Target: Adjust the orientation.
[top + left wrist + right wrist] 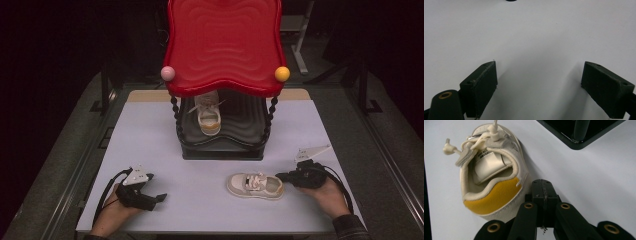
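Note:
A small white shoe [255,185] with a yellow heel lies on its side on the white table [150,130], toe to the left. In the right gripper view this shoe [494,177] lies just left of the jaws, heel nearest. My right gripper [280,176] is shut with nothing between its jaws [543,192], right beside the heel. A matching shoe [208,115] stands on the black lower shelf [245,125] of the stand. My left gripper [160,197] rests at the front left, open [539,72] over bare table.
A red wavy shelf top [223,45] with a pink ball [168,73] and a yellow ball [282,73] at its corners overhangs the black shelf. The stand's black base corner [579,135] lies ahead of the right gripper. Dark floor surrounds the table.

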Demonstrator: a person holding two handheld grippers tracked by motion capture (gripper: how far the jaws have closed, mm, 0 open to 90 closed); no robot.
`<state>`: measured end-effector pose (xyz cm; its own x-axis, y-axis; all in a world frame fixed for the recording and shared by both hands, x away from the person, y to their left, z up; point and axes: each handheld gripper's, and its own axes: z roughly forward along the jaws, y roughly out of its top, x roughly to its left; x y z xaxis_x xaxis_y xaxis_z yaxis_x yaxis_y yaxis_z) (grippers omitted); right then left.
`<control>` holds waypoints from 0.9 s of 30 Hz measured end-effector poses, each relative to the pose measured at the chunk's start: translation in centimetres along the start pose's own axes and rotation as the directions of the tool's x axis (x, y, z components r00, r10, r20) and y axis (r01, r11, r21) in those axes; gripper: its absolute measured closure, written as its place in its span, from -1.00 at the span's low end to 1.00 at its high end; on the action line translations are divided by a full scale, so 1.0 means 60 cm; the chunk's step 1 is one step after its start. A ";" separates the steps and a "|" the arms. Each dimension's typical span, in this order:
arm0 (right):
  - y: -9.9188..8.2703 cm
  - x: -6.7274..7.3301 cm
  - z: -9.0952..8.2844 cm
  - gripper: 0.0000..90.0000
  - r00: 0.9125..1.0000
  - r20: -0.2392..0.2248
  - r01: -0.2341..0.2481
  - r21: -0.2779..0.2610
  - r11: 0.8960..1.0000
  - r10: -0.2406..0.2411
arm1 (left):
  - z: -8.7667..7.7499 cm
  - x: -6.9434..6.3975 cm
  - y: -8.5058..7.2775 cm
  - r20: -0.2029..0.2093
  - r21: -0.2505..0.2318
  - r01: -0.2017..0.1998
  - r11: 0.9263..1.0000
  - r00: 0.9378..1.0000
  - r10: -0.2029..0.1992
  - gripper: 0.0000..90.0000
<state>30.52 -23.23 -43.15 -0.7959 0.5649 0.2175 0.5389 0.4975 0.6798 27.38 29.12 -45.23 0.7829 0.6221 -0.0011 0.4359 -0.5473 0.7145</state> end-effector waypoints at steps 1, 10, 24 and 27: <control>-0.001 0.002 -0.001 1.00 1.000 0.000 -0.001 0.001 1.000 0.001 | 0.000 0.000 0.000 0.000 0.000 0.000 1.000 1.000 0.000 -0.72; -0.018 0.031 -0.010 1.00 0.999 -0.028 0.019 0.016 1.000 -0.018 | 0.000 0.000 0.000 0.000 -0.001 0.000 1.000 1.000 0.000 -0.72; -0.029 0.096 0.006 1.00 0.988 -0.135 0.084 0.043 0.996 -0.078 | 0.000 0.000 0.000 0.000 -0.001 0.001 1.000 1.000 -0.001 -0.72; -0.020 0.108 0.018 1.00 0.981 -0.169 0.104 0.041 0.994 -0.096 | 0.000 0.000 0.000 0.000 -0.002 0.000 1.000 1.000 0.000 -0.72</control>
<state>25.00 -19.43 -43.30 -0.8789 0.3951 0.2671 0.4642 0.5801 0.6693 27.39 29.12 -45.25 0.7825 0.6227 -0.0011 0.4355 -0.5459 0.7158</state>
